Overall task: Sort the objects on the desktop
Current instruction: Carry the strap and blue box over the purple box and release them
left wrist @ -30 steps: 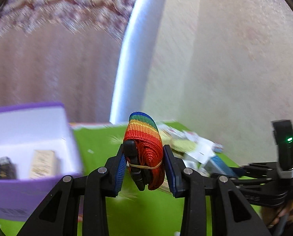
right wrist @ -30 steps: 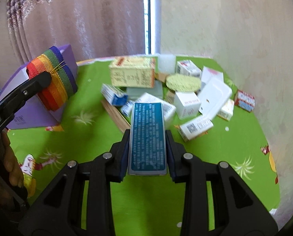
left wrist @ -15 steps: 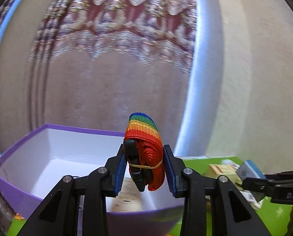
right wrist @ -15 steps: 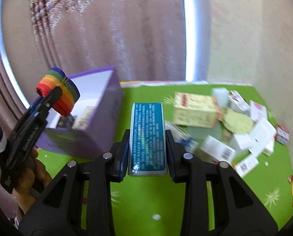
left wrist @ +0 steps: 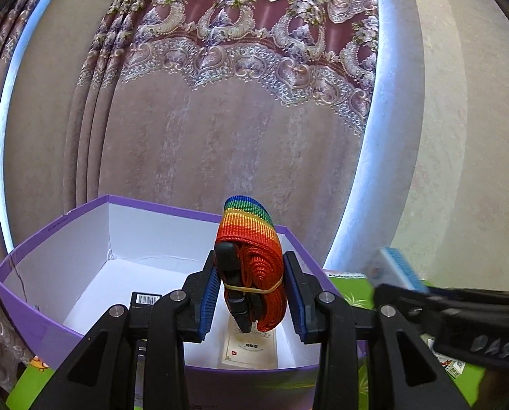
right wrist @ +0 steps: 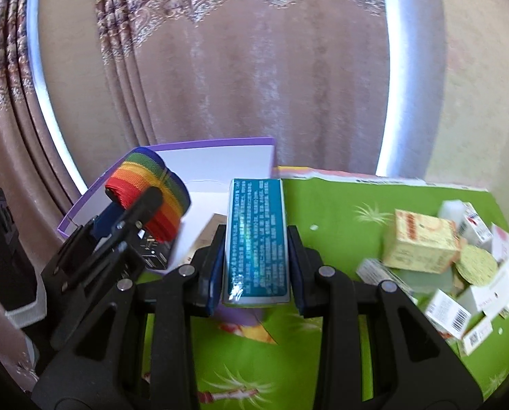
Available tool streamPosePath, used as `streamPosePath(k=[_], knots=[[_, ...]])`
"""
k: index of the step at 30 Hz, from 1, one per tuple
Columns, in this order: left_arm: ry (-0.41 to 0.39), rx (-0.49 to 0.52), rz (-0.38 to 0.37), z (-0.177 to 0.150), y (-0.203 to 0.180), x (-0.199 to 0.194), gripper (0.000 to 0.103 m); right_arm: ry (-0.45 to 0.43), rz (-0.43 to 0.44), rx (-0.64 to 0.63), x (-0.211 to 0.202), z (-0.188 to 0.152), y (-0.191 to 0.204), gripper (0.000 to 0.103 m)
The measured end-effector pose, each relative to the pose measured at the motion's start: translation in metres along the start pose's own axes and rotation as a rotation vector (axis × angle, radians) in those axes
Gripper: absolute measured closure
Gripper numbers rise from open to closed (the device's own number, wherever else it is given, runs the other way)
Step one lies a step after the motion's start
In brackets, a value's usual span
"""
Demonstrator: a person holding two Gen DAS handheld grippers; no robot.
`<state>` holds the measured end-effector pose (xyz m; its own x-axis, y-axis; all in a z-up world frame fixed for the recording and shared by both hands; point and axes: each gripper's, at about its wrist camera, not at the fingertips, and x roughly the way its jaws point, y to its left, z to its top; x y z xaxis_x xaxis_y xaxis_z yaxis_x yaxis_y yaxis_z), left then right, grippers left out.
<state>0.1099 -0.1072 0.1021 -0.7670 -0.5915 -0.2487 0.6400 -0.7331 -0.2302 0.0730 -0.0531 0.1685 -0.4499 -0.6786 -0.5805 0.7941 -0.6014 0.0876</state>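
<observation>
your left gripper is clamped on the soft, light rainbow strap roll over the purple box; right gripper pinches the stiff, slick teal box by its long sides.

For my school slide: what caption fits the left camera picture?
Left gripper holds a rolled rainbow strap above an open purple box.

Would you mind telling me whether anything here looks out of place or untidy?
The small boxes at the table's right end lie heaped at all angles, some tipped against each other. Otherwise nothing stands out: both grippers hold their items squarely near the purple box.
</observation>
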Motion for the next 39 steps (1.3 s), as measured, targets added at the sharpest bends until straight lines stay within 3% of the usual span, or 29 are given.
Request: streamPosePath(k=[9,11,13,15,19,21,25,28,32,34,36,39], knots=[[0.025,-0.029,0.04,-0.004,0.005,0.002,0.061,0.047,0.005,-0.043,0.041,-0.002,0.001,0.065],[0.032,-0.025,0.044,-0.003,0.002,0.0,0.053,0.047,-0.007,-0.032,0.039,-0.004,-0.004,0.058],[0.048,-0.024,0.03,0.002,0.001,-0.004,0.044,0.029,-0.027,-0.022,0.034,-0.006,-0.008,0.041],[0.044,-0.006,0.041,0.006,-0.002,-0.009,0.038,-0.004,-0.025,-0.002,0.027,-0.008,-0.015,0.033],[0.064,0.018,-0.015,0.029,-0.015,-0.013,0.034,-0.042,-0.004,0.009,0.016,-0.008,-0.022,0.031],[0.035,0.079,-0.049,0.047,-0.033,-0.014,0.029,-0.061,0.005,0.02,0.009,-0.007,-0.027,0.029],[-0.065,0.195,-0.097,0.092,-0.068,-0.014,0.027,-0.055,0.005,0.049,0.003,-0.002,-0.035,0.028],[-0.077,0.224,-0.035,0.12,-0.067,-0.007,0.017,-0.038,0.003,0.034,0.002,0.001,-0.04,0.027],[-0.003,0.188,0.007,0.157,-0.042,0.018,0.017,-0.009,0.013,0.015,0.011,0.008,-0.042,0.024],[0.056,0.245,0.058,0.168,-0.034,0.032,0.017,-0.001,0.021,0.029,0.015,0.008,-0.041,0.021],[0.042,0.25,0.091,0.177,-0.026,0.034,0.017,0.02,0.062,0.049,0.023,0.009,-0.039,0.02],[0.024,0.256,0.082,0.189,-0.018,0.036,0.015,0.047,0.061,0.024,0.035,0.011,-0.032,0.02]])
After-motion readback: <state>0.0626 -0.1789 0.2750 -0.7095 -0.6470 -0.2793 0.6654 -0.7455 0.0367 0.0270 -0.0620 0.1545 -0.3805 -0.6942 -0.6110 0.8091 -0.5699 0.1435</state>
